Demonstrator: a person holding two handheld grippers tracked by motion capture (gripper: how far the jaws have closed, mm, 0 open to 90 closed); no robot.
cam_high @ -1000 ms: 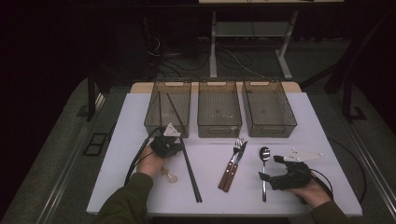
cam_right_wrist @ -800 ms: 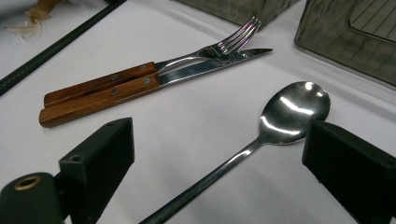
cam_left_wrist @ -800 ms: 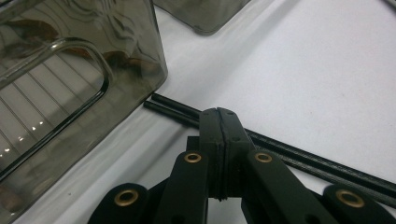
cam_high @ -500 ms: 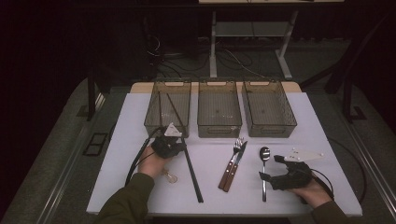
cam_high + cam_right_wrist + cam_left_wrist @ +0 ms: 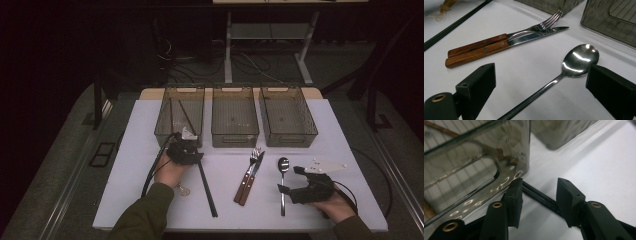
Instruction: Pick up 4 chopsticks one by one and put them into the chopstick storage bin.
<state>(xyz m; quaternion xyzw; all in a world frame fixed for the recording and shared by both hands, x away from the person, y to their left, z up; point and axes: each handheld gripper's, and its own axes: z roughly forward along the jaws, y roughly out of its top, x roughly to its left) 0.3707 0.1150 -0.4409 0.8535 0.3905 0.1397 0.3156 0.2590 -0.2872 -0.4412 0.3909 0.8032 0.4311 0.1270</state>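
Observation:
My left gripper [image 5: 186, 150] [image 5: 540, 203] is down at the front of the left smoky bin [image 5: 165, 127] [image 5: 474, 170]. Its jaws stand open on either side of the far end of a long black chopstick [image 5: 206, 184] [image 5: 541, 197] that lies on the white table. My right gripper [image 5: 291, 181] [image 5: 541, 92] rests low at the front right, jaws wide open astride the handle of a steel spoon [image 5: 283, 172] [image 5: 579, 58]. A wooden-handled fork [image 5: 251, 162] [image 5: 549, 22] and knife [image 5: 246, 187] [image 5: 506, 43] lie side by side between the two grippers.
Three smoky bins stand in a row at the back: left, middle [image 5: 235, 135] and right [image 5: 287, 136]. A thin stick [image 5: 186, 116] lies inside the left bin. A small pale object [image 5: 184, 190] [image 5: 442, 10] sits by the left wrist. The table's front edge [image 5: 240, 227] is near.
The right gripper has slid slightly left, closer over the spoon's handle. The left gripper has barely shifted at the bin's front.

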